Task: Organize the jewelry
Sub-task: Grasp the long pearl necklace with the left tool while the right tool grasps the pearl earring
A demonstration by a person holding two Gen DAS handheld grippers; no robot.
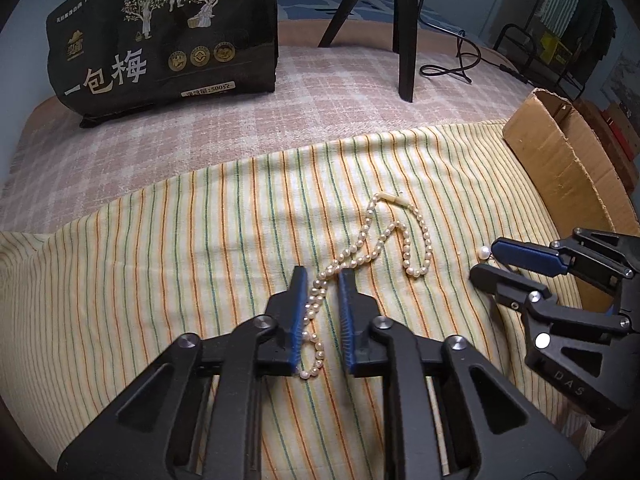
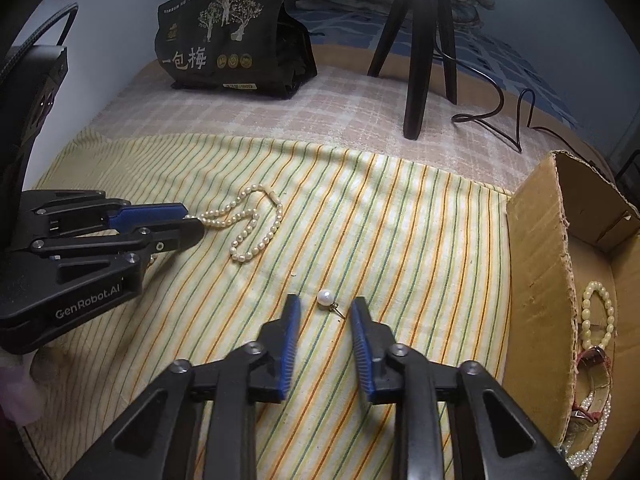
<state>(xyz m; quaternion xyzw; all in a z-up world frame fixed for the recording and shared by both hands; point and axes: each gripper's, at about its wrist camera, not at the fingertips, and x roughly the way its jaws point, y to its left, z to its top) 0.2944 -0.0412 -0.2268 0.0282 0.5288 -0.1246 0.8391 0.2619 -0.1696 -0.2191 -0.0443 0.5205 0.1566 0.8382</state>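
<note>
A pearl necklace (image 1: 394, 236) lies looped on the striped cloth; it also shows in the right wrist view (image 2: 256, 224). My left gripper (image 1: 323, 276) is open with its jaws on either side of the necklace's near strand, low over the cloth. A single pearl earring (image 2: 325, 298) with a gold post lies just ahead of my right gripper (image 2: 325, 305), which is open around it. The pearl (image 1: 485, 252) shows by the right gripper (image 1: 490, 258) in the left wrist view. A cardboard box (image 2: 536, 248) at the right holds a bead bracelet (image 2: 598, 316) and more pearls (image 2: 588, 440).
A yellow striped cloth (image 1: 180, 248) covers a pink checked blanket (image 1: 240, 120). A black snack bag (image 1: 160, 36) stands at the back left. Black tripod legs (image 1: 406, 40) and a cable (image 1: 460, 60) stand at the back.
</note>
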